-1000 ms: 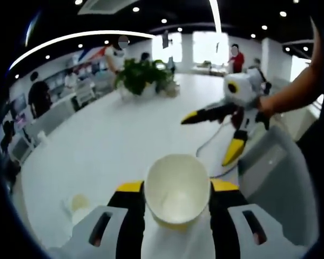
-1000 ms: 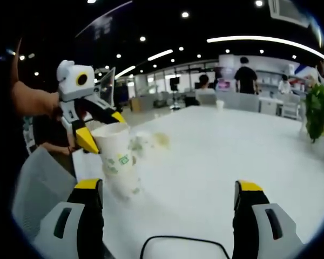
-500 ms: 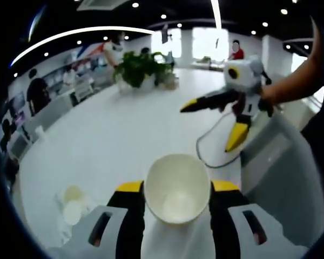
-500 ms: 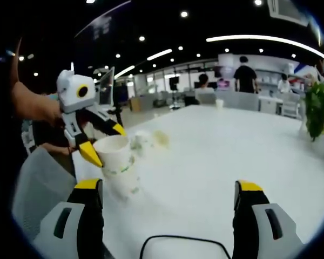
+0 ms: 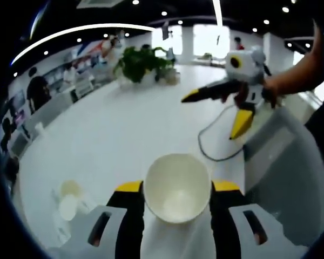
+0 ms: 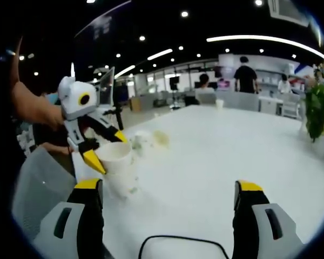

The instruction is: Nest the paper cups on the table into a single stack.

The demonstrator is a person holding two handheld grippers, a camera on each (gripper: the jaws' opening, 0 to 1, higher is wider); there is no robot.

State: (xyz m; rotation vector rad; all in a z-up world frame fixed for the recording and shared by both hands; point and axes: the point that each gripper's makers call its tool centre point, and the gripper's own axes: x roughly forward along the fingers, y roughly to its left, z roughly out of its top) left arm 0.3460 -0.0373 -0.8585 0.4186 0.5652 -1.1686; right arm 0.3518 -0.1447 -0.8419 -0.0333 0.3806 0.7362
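A white paper cup (image 5: 177,200) sits between the jaws of my left gripper (image 5: 177,186), which is shut on it; I look down into its bare inside. The right gripper view has the same cup (image 6: 117,164) low over the table's near left part, the left gripper (image 6: 107,150) clamped at its rim. Whether another cup sits under it is hidden. Two more cups (image 5: 68,197) lie on the table at the lower left, also seen as cups (image 6: 144,140) behind the held one. My right gripper (image 6: 167,194) is open with nothing in it, and hovers open (image 5: 215,112) over the table.
A potted plant (image 5: 143,63) stands far across the white table (image 5: 124,135); the plant (image 6: 318,110) sits at the right edge. A black cable (image 5: 213,145) loops on the table. A grey chair (image 5: 275,162) stands beside the table edge. People stand in the background.
The left gripper has lowered the held cup towards the table; its printed side has sunk from sight. The right gripper has stayed open and nearly still.
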